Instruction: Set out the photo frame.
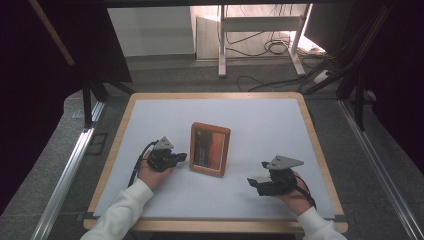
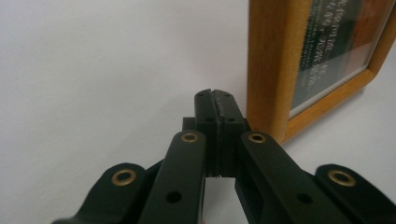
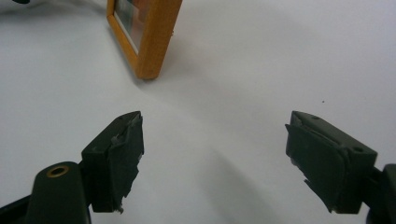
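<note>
A wooden picture frame [image 1: 210, 149] stands upright in the middle of the white table top [image 1: 260, 120], with a dark and orange picture behind its glass. My left gripper [image 1: 181, 157] rests on the table just left of the frame, jaws shut with nothing between them. In the left gripper view the shut gripper [image 2: 215, 96] points at the frame [image 2: 280, 65] and its lower corner. My right gripper [image 1: 252, 182] lies to the frame's lower right, apart from it, and is open. In the right gripper view the open gripper [image 3: 212, 140] holds nothing and the frame [image 3: 152, 32] stands farther off at upper left.
The table has a wooden rim [image 1: 115, 145]. Beyond its far edge are a grey floor, a white stand [image 1: 260, 30] and loose cables [image 1: 272, 47]. Metal rails [image 1: 67, 175] run along both sides of the table.
</note>
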{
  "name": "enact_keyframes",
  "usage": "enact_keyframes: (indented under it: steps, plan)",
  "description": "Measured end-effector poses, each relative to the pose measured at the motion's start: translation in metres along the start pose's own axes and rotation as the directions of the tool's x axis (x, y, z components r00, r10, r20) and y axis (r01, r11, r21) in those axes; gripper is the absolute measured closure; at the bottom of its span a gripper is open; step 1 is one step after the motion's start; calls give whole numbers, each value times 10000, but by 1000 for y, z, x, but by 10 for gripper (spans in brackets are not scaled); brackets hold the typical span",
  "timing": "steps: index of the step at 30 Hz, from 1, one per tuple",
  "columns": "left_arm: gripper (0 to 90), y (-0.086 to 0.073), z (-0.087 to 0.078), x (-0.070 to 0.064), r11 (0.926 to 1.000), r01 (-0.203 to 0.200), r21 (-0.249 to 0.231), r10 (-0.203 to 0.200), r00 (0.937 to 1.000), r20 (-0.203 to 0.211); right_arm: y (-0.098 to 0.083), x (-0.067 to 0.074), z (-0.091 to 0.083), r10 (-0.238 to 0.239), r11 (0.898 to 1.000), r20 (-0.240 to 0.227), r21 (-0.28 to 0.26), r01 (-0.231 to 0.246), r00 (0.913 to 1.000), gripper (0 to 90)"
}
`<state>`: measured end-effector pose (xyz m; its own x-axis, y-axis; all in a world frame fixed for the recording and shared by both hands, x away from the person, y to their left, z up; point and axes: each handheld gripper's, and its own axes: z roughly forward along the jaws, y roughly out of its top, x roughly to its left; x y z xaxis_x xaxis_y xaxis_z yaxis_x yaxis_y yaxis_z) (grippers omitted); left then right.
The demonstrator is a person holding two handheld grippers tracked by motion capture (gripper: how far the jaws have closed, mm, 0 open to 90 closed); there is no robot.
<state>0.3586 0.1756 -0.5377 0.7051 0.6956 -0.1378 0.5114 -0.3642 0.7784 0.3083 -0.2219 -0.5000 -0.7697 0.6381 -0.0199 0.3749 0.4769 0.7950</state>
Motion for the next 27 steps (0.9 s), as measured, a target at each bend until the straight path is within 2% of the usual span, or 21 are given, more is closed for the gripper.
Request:
enact_keyframes:
  steps: [11, 12, 27]
  plan:
    - [900, 1, 3, -7, 9997, -218, 97, 215, 9992, 349, -1, -2, 0, 62, 10000, 82, 0, -62, 9999, 192]
    - [900, 2, 4, -8, 9993, -358, 137, 355, 9990, 272, -1, -2, 0, 69, 10000, 73, 1, -69, 9999, 193]
    - [900, 0, 3, -11, 9984, -486, 296, 476, 9984, 315, -1, -5, -1, 94, 9999, 96, 33, -95, 9999, 190]
